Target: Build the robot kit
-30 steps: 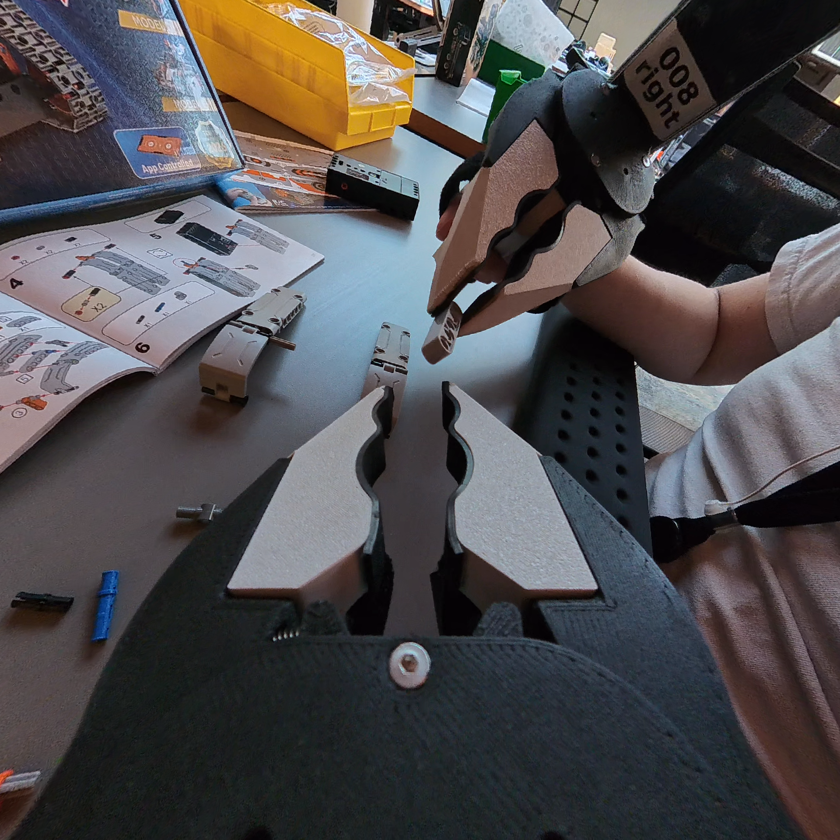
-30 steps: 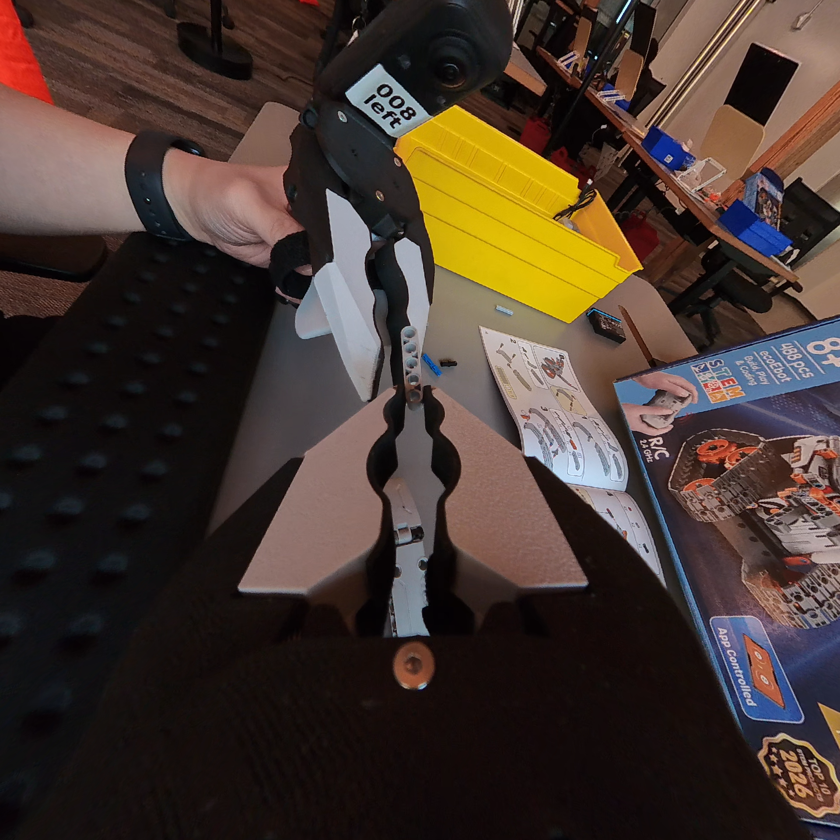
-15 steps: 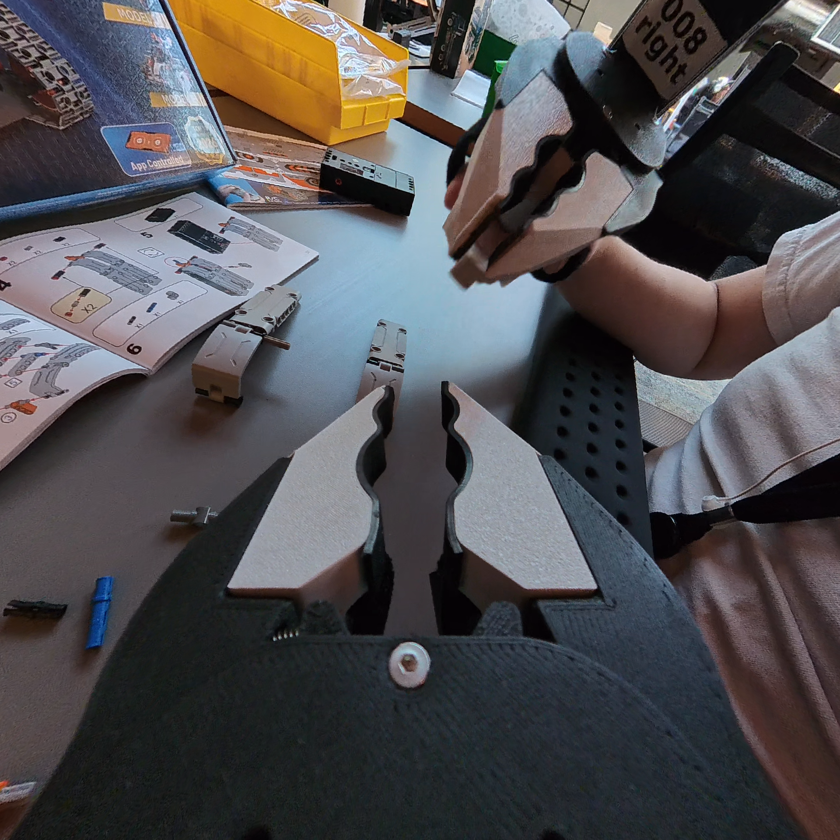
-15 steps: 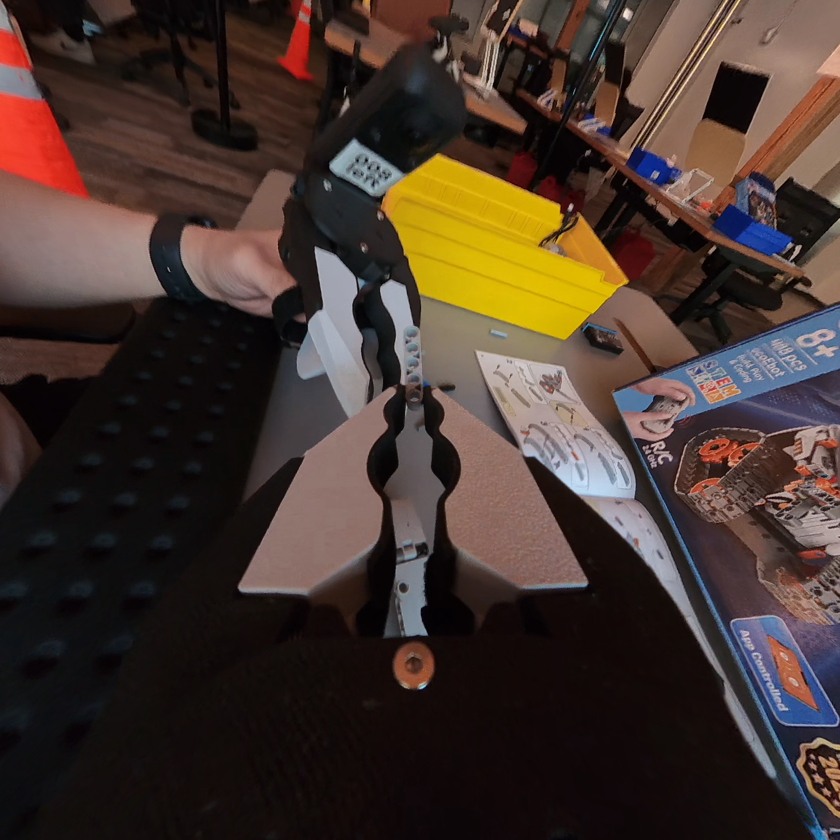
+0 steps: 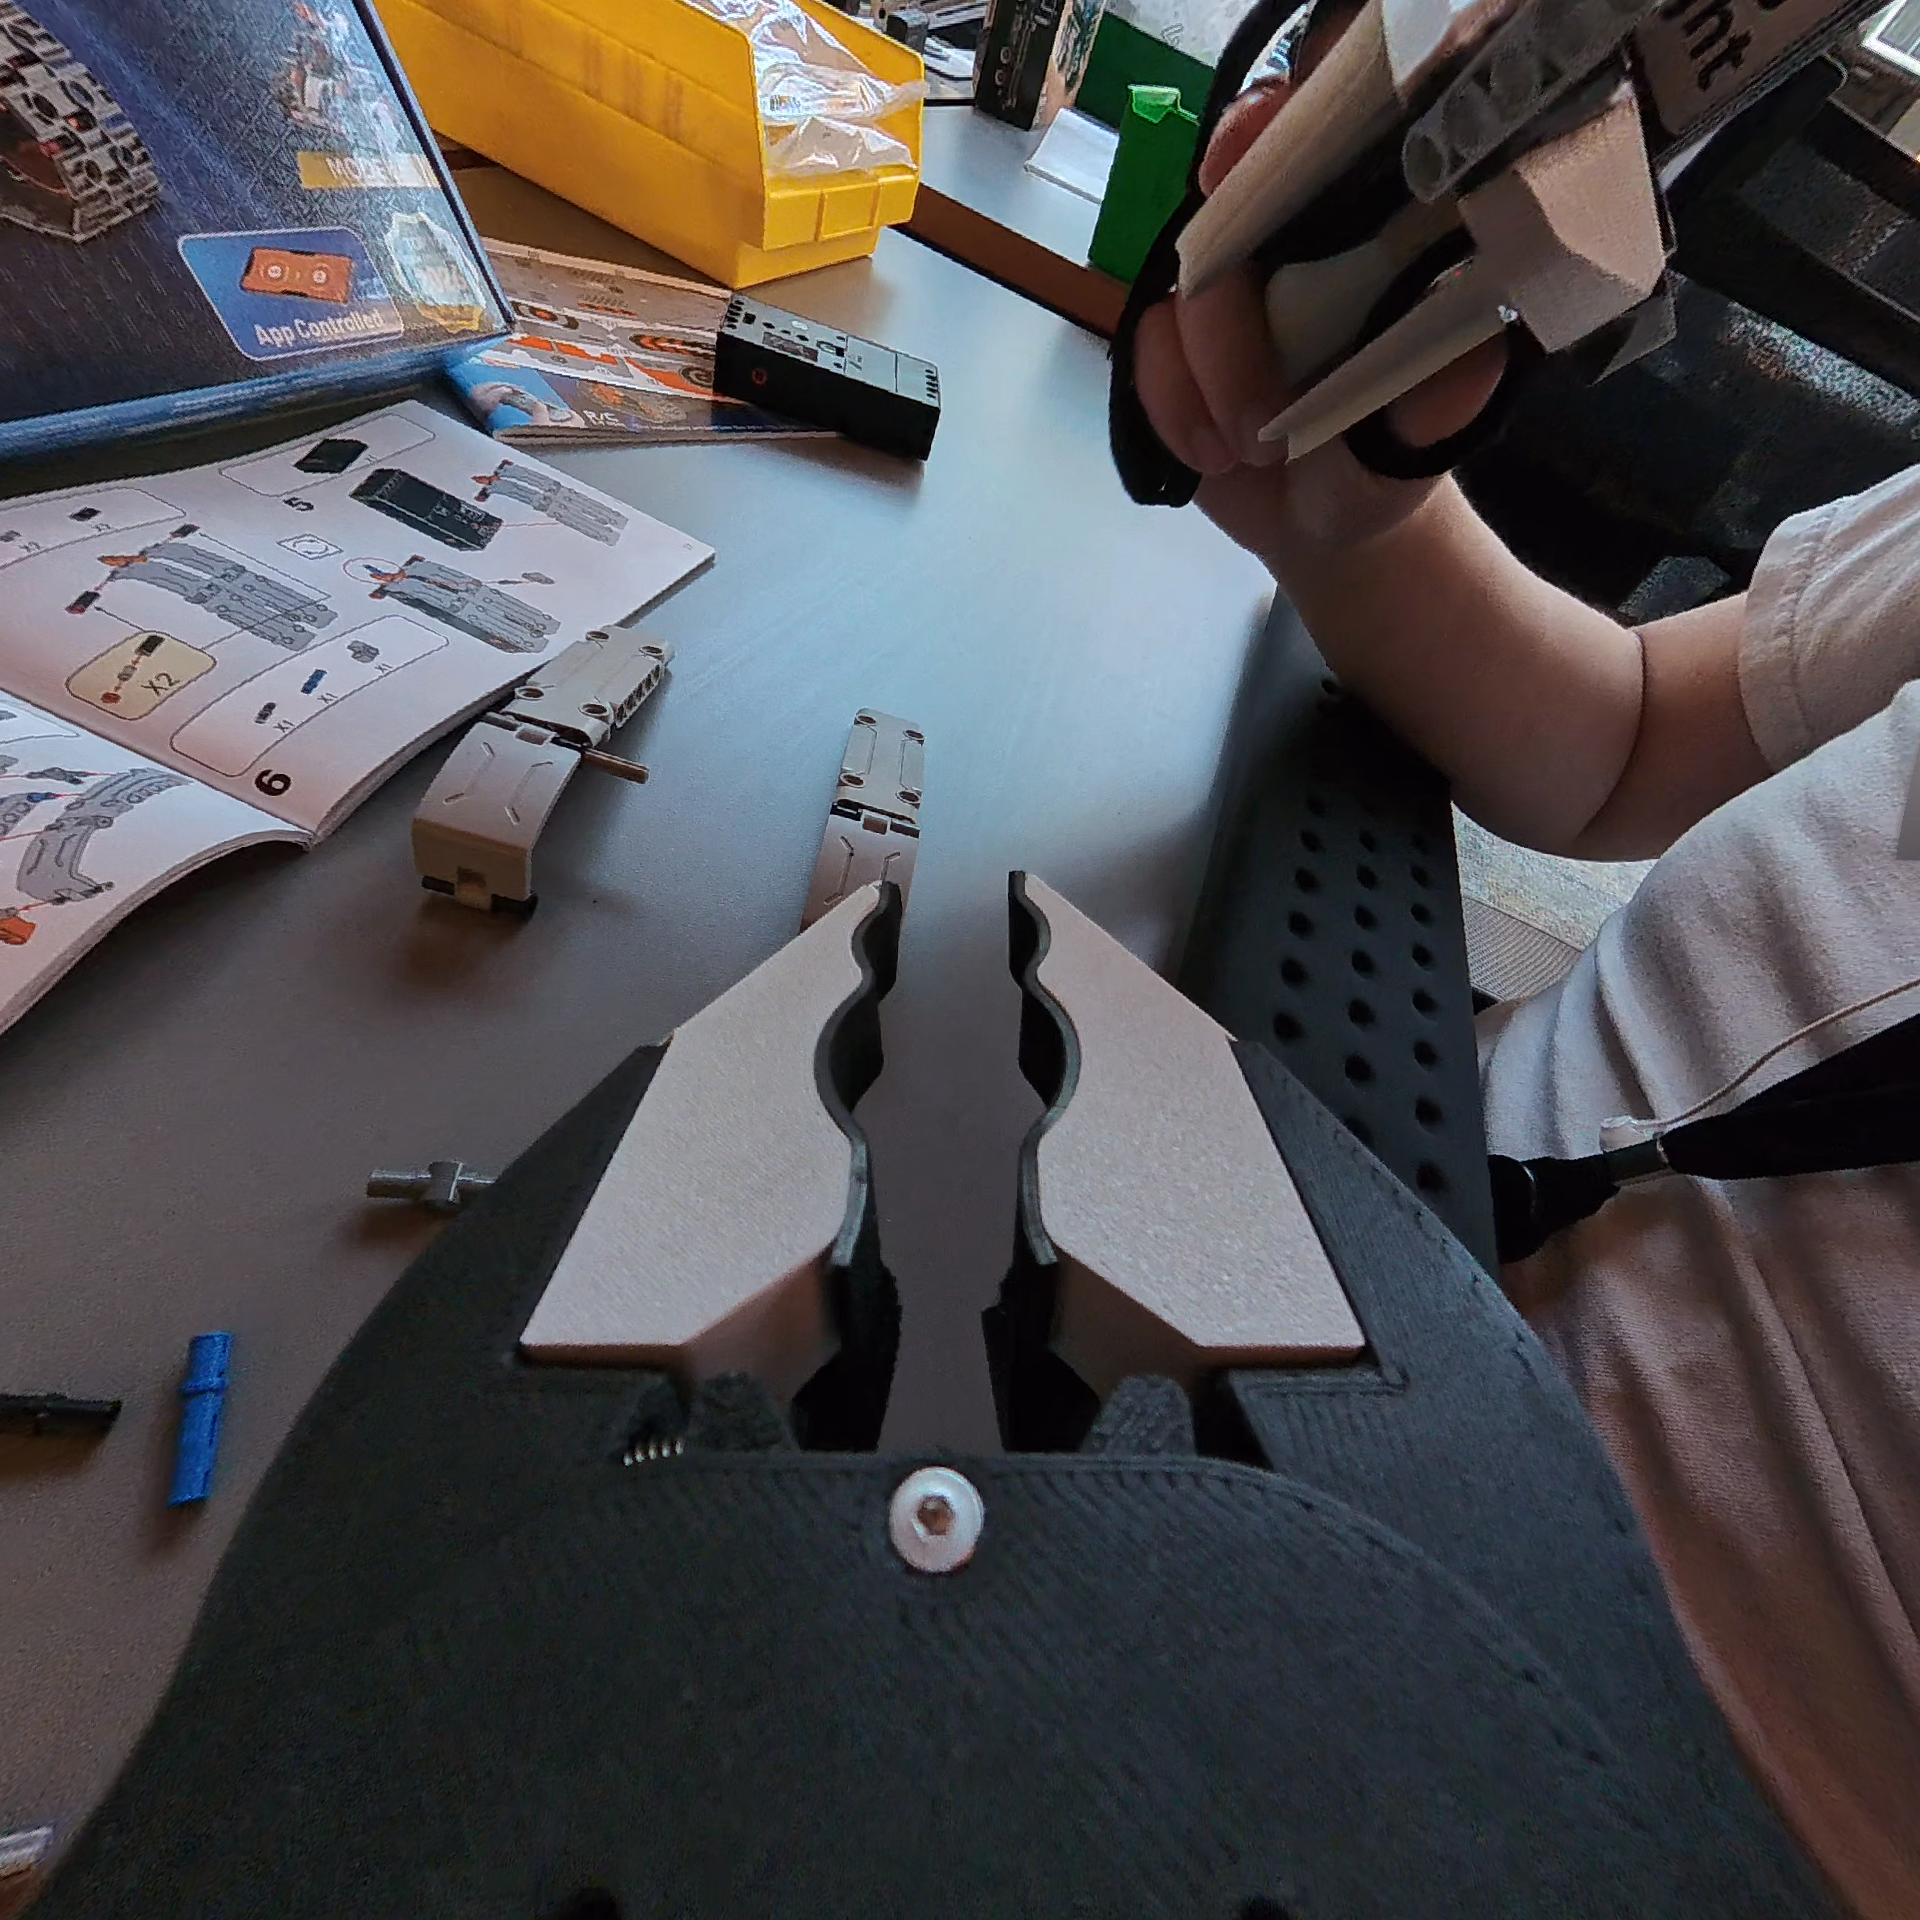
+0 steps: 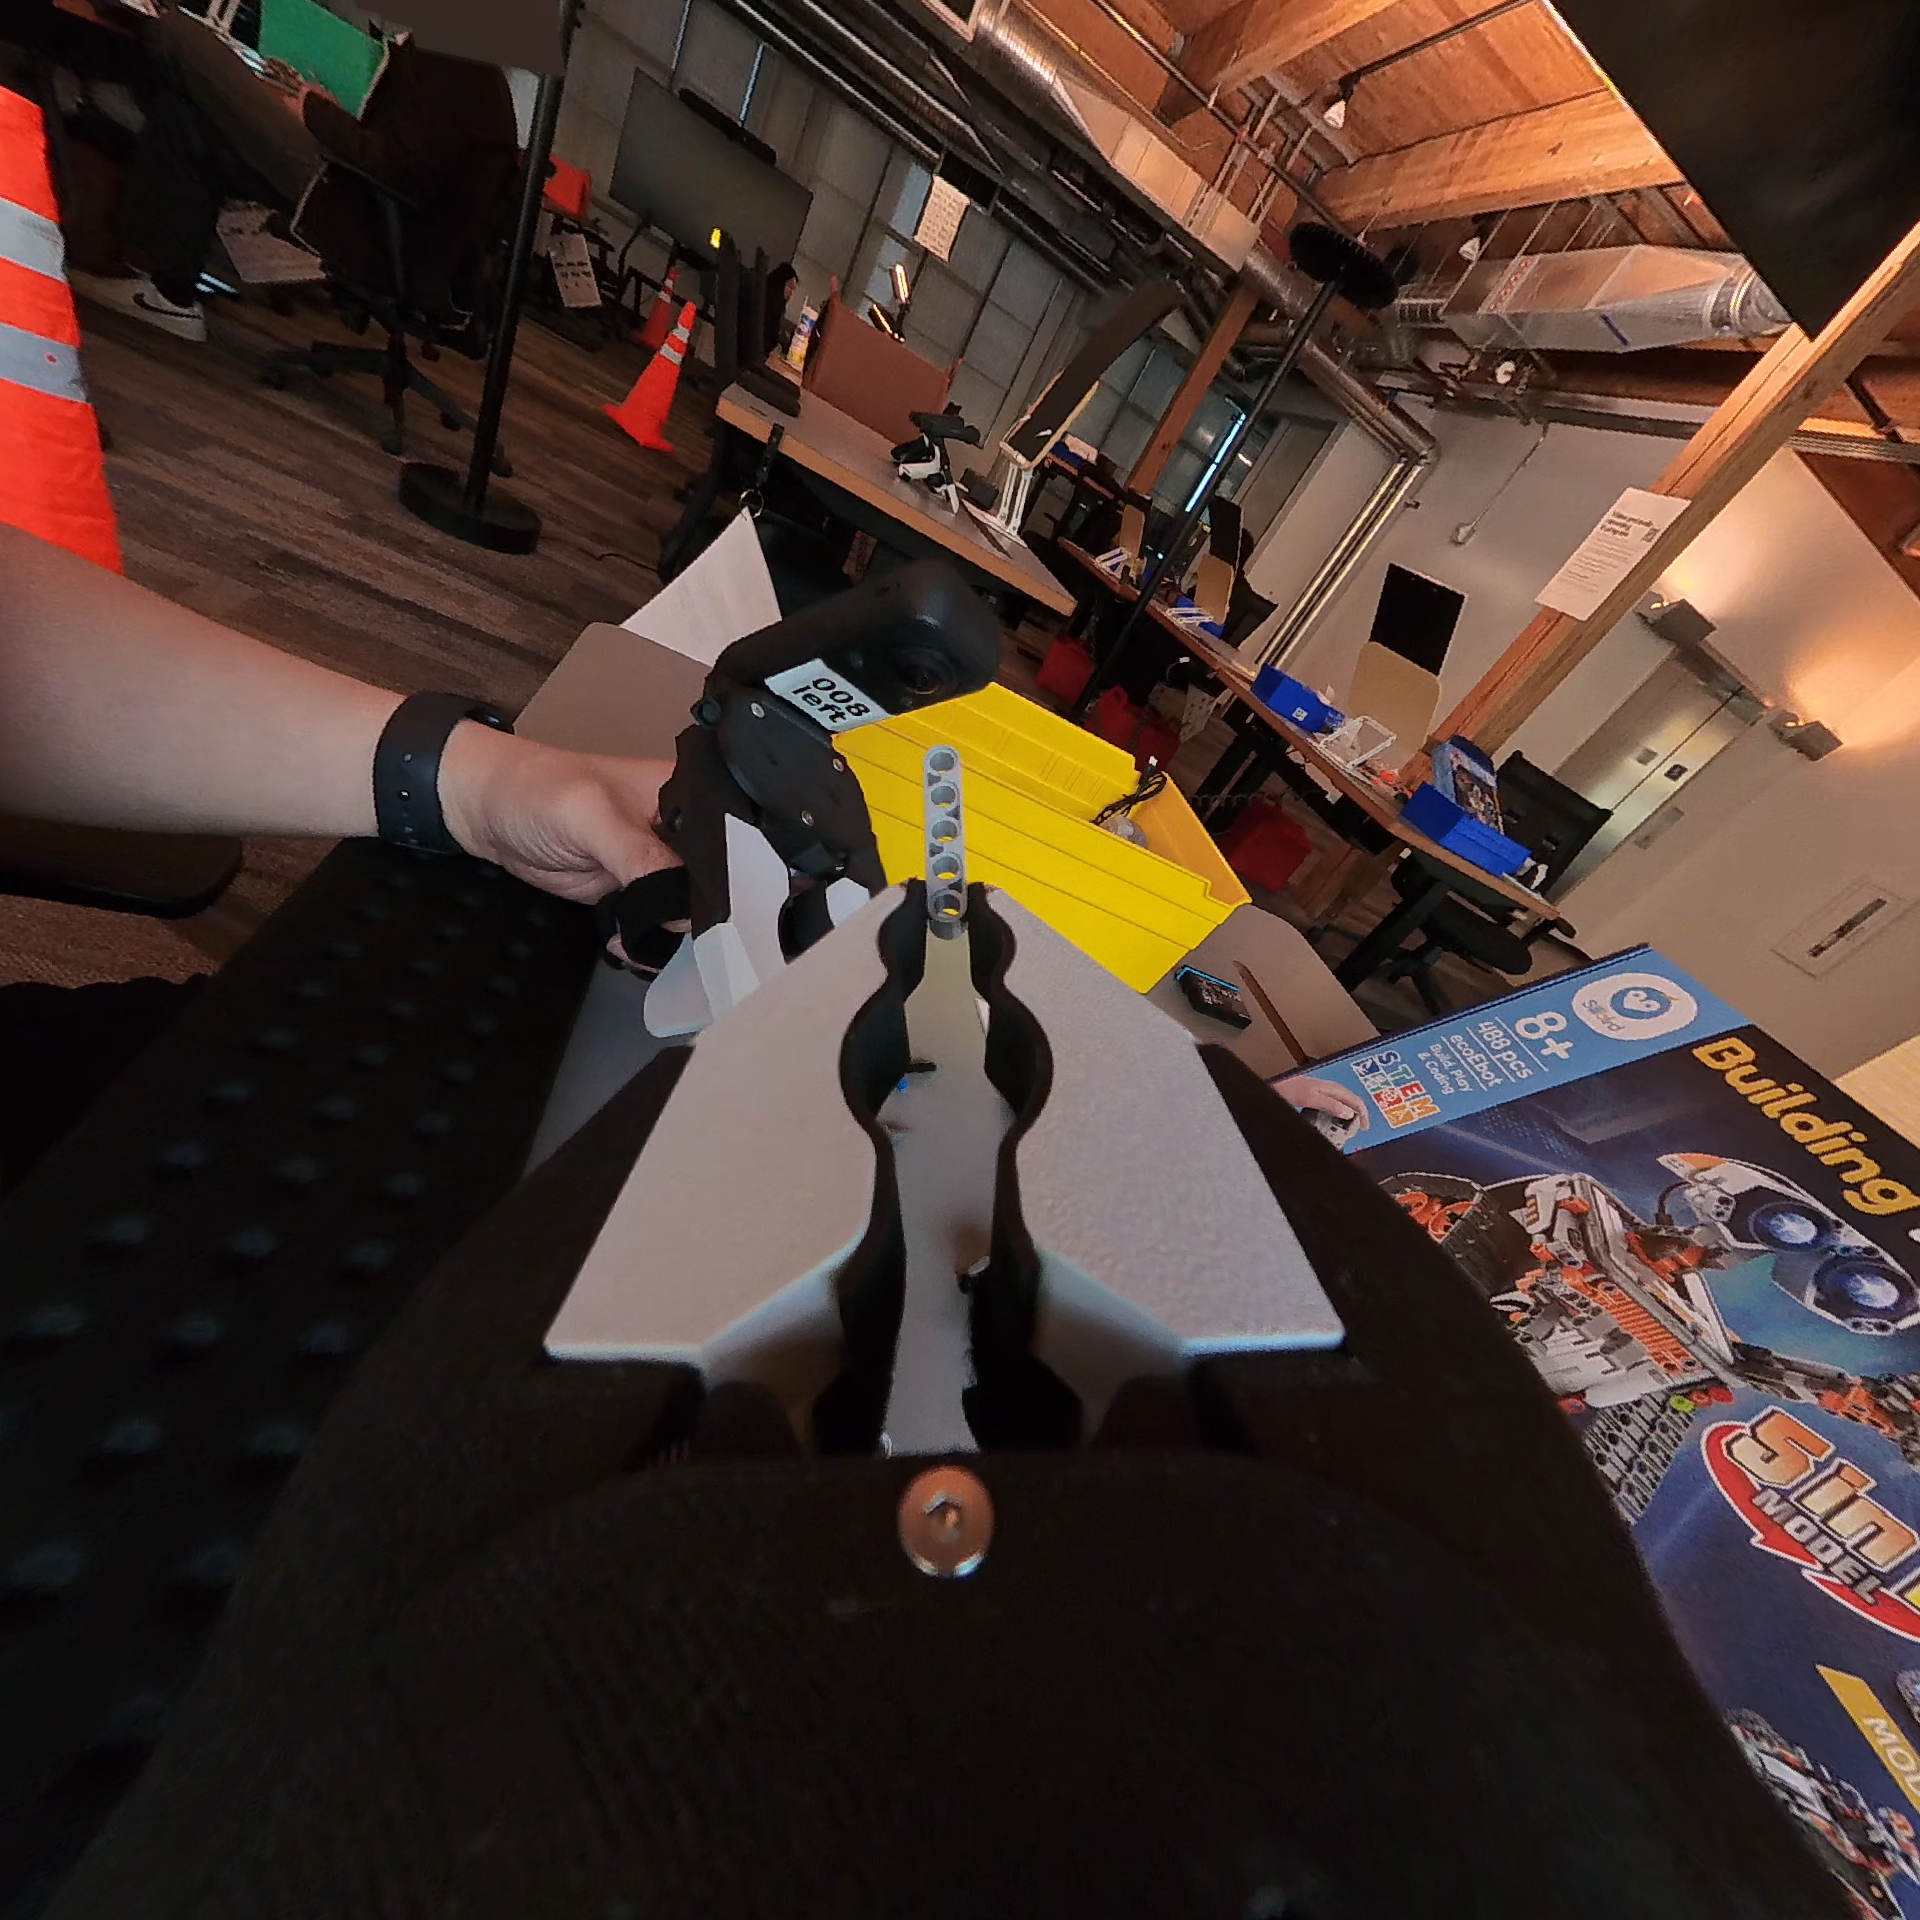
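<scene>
My right gripper (image 6: 943, 906) is shut on a grey beam with a row of holes (image 6: 943, 821), held upright high above the table. It also shows in the left wrist view (image 5: 1496, 156) at the top right, with the beam (image 5: 1507, 114) in its tips. My left gripper (image 5: 954, 899) is open and empty, low over the grey table (image 5: 987, 582). Just ahead of its left fingertip lies a flat grey panel piece (image 5: 878, 795). A larger grey assembly with an axle (image 5: 540, 769) lies further left.
An open instruction booklet (image 5: 260, 623), a blue kit box (image 5: 208, 197), a yellow bin (image 5: 665, 114) and a black battery box (image 5: 826, 374) lie at the left and back. A grey axle piece (image 5: 431, 1184), a blue pin (image 5: 201, 1418) and a black pin (image 5: 57, 1411) lie near left. A black perforated mat (image 5: 1340, 966) is at right. Left tips to right tips: about 11 centimeters.
My right gripper has lifted up and tilted back with the beam, away from the table. My left gripper has stayed in place, still open.
</scene>
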